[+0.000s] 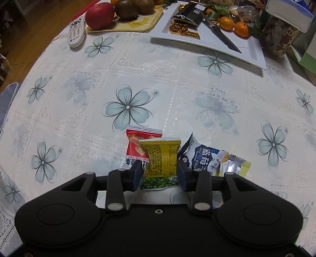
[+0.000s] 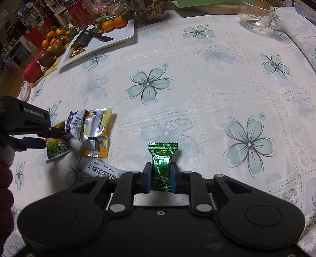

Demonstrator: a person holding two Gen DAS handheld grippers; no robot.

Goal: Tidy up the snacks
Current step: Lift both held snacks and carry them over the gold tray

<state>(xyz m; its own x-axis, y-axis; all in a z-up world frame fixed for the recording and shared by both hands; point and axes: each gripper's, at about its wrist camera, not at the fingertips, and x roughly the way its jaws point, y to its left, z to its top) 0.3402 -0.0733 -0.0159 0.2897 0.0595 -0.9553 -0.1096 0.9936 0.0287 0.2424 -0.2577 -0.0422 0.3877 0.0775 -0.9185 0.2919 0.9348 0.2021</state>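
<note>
The left gripper (image 1: 160, 174) is being held spread over the snack pile, its blue pads standing off each side of a yellow-and-green packet (image 1: 161, 158) with gaps showing, so nothing is being pinched. That packet is lying between the jaws on the flowered tablecloth (image 1: 138, 75). A red packet (image 1: 138, 146) is being partly covered by it on the left, and a blue-and-white blueberry packet (image 1: 201, 156) is lying just beside it on the right, touching a silver-and-yellow packet (image 1: 235, 165).

The right gripper (image 2: 161, 175) is being pressed together on a green foil candy (image 2: 162, 164), which is being pinched across its middle, its crimped end sticking up past the fingertips. It cannot be told whether the candy is touching the cloth. A white Black Sesame Crisp packet (image 2: 102, 170) is lying near the right gripper's left side, partly hidden by it.

Well apart at the far side, a white tray (image 1: 197, 41) is being occupied by gold coins, dark packets, a knife (image 1: 221, 33) and mandarins. An apple (image 1: 99, 16), kiwis and a remote (image 1: 76, 32) are being seen beside it. A glass cup (image 2: 258, 17) is sitting at the far right edge.
</note>
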